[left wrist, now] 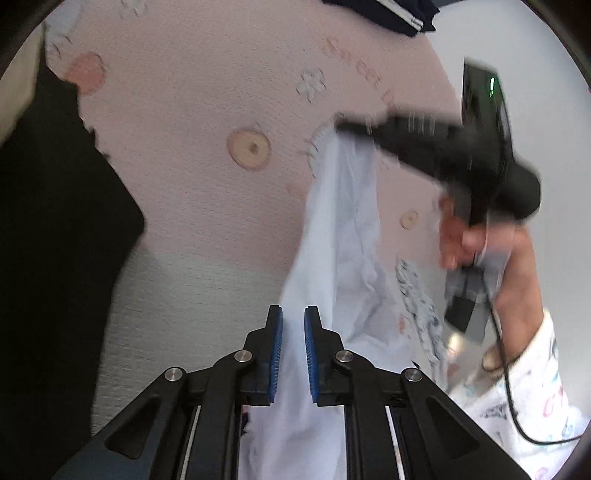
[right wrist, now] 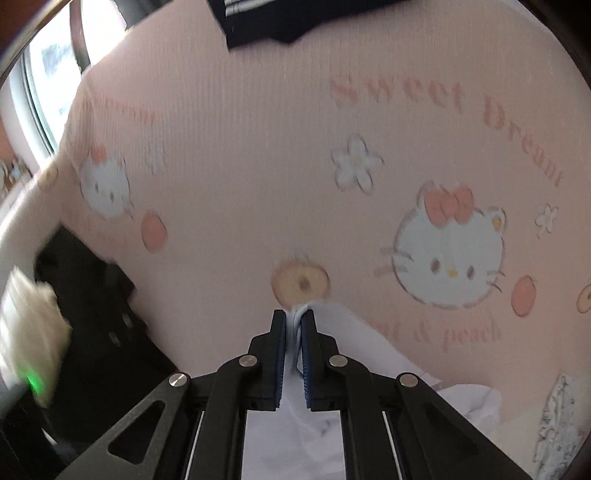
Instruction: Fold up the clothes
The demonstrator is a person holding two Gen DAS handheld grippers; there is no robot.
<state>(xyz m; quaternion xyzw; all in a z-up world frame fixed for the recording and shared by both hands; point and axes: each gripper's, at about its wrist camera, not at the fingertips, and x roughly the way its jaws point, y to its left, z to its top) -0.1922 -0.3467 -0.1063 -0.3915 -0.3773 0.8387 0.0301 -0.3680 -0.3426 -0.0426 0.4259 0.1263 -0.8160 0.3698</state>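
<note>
Clamped on a bunched edge of the white cloth [right wrist: 295, 325], the right claw [right wrist: 294, 317] has its blue pads pressed against the fabric from both sides, and the rest of the cloth falls away under it and off to the right in loose folds. From the left wrist view, the left claw [left wrist: 293, 321] has its pads set a little apart with the same cloth [left wrist: 343, 251] lying between and beneath them; whether they actually pinch it cannot be told. The cloth stretches up from there to the right claw [left wrist: 343, 127], seen blurred, held in the person's right hand [left wrist: 476, 243], whose sleeve [left wrist: 532, 398] is white with a coloured print. Under everything lies a pink sheet [right wrist: 240, 155] printed with cat faces, white flowers, peaches, round biscuits and the words "Sweet Dream". A dark garment with white stripes [right wrist: 258, 18] rests at the far edge of the sheet. To the left of the sheet sits a dark mass [left wrist: 55, 240], too dim to make out, with grey textured surface [left wrist: 177, 295] beside it. At the far left of the right wrist view, a bright window [right wrist: 48, 81] shows beyond the sheet.
</note>
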